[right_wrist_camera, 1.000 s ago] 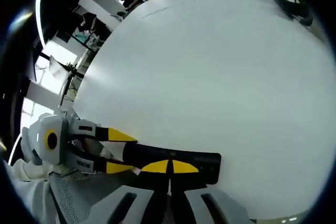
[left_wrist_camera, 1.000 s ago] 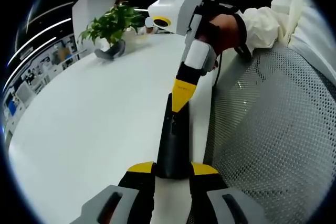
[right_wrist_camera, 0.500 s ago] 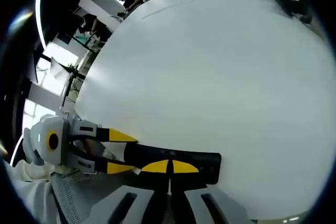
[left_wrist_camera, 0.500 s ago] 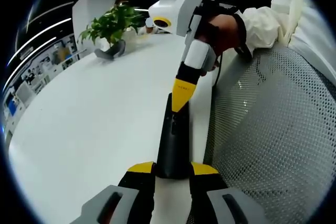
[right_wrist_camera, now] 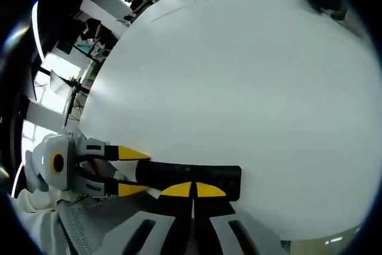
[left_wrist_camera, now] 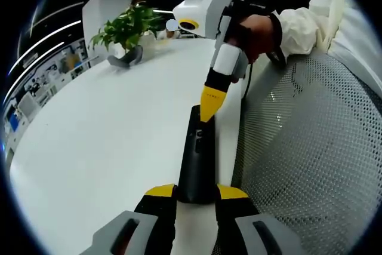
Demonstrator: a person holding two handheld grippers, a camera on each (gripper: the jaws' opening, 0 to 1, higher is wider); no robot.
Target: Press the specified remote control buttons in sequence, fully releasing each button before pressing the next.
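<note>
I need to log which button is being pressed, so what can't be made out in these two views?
- Button labels on the remote: too small and dark in the left gripper view.
- Whether the right gripper touches a button or hovers: its shut yellow tips cover the spot in both views.
- Remote's near end: hidden between the left gripper jaws.
- Remote's near long edge in the right gripper view: covered by the right gripper's own jaws.
</note>
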